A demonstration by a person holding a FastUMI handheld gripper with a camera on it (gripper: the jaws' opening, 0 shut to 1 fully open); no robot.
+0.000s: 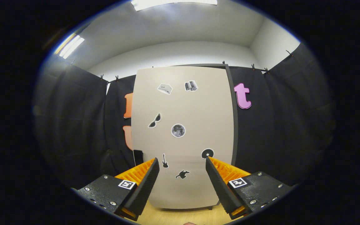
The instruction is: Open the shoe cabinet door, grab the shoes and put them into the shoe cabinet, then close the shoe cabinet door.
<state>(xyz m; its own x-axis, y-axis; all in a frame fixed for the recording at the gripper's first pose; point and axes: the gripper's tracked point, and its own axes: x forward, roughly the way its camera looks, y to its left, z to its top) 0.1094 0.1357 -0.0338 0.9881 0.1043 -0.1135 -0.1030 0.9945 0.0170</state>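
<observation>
The hand-held gripper (182, 175) sits nearest, its two fingers spread wide with nothing between them, pointing straight ahead. Below the fingers runs a strip of pale wooden floor (180, 215). Just beyond the fingertips stands the shoe cabinet (230, 103), its beige door (195, 109) shut and facing the gripper squarely; a dark frame edge shows along the door's right side and top. Small stickers dot the door, among them a round moon sticker (178, 130) near the middle and a guitar sticker (165, 161) close to the left fingertip. No handle can be made out, and the shoes cannot be placed from here. The step in hand appears to be opening the door. To do it well, the fingers would likely need to reach a free edge, probably the left one, hook behind it and swing it outward gently, so the cabinet does not shift.
</observation>
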